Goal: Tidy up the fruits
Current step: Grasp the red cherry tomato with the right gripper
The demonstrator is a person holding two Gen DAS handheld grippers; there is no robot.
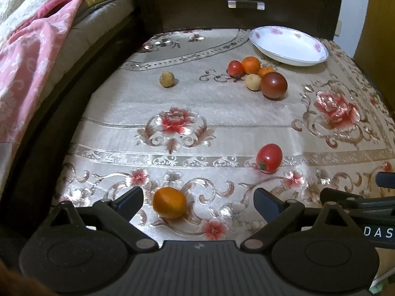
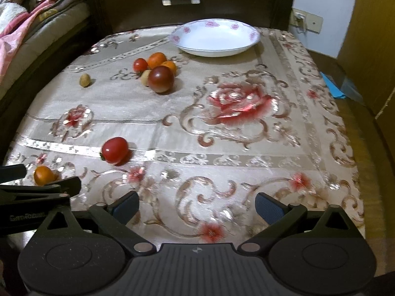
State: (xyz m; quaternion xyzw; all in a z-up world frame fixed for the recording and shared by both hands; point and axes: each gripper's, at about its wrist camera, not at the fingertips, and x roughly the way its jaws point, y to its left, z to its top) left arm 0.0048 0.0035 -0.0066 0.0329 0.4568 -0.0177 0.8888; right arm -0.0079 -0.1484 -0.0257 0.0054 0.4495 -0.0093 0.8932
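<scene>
Left wrist: orange fruit (image 1: 169, 202) between tool (image 1: 198, 198) fingers.

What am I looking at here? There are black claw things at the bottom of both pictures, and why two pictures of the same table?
Those black claws are hand-held tongs; a person holds one pair in each hand, and no robot arm is involved. Each pair carries a wide-angle camera looking forward along its fingers, hence two pictures. One shows the left tongs, the other the right tongs. Both pairs are open and hold nothing.

A flowered tablecloth carries an empty white plate at the far side. Near it sits a cluster of small fruits, red, orange and tan, with one tan fruit apart. Closer lie a red tomato and an orange fruit, the latter between the left tongs' fingers, not gripped.
</scene>
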